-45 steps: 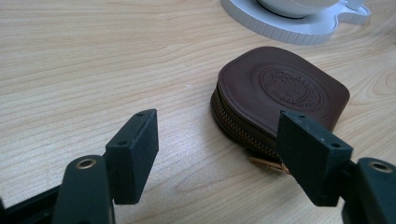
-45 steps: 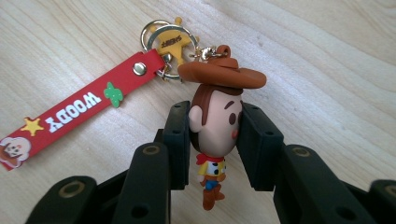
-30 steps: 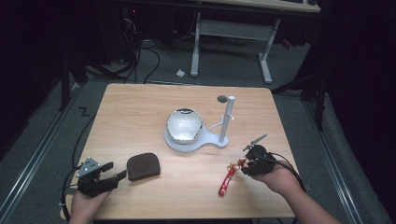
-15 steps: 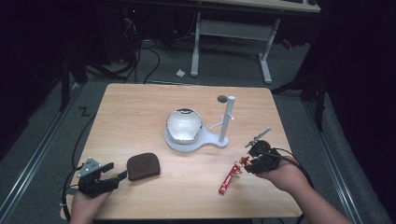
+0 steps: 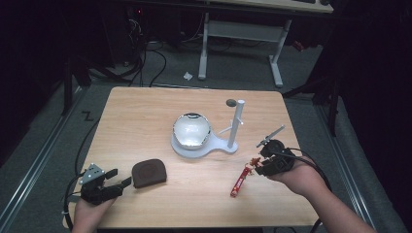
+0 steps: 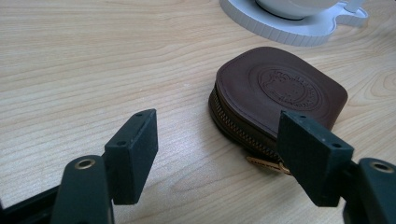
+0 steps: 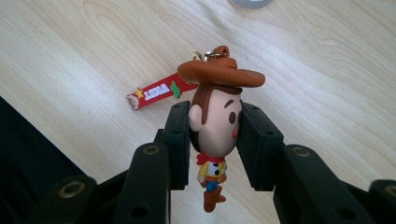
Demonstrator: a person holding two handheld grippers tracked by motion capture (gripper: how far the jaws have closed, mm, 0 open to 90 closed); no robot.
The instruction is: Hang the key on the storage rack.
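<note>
Right gripper (image 7: 215,126) is clamped on the head of a cowboy figure keychain (image 7: 215,135) — its body hangs below the pads and its red strap (image 5: 239,183) trails down-left toward the table (image 5: 145,111); the strap's white lettering is too small to read. The white stand's post (image 5: 236,124) lies up-left of it, on the right hand's side. Left gripper (image 6: 219,154) is wide open and holds nothing; the brown zip pouch (image 6: 280,88) is just ahead, right of centre, with an embossed round emblem, illegible.
</note>
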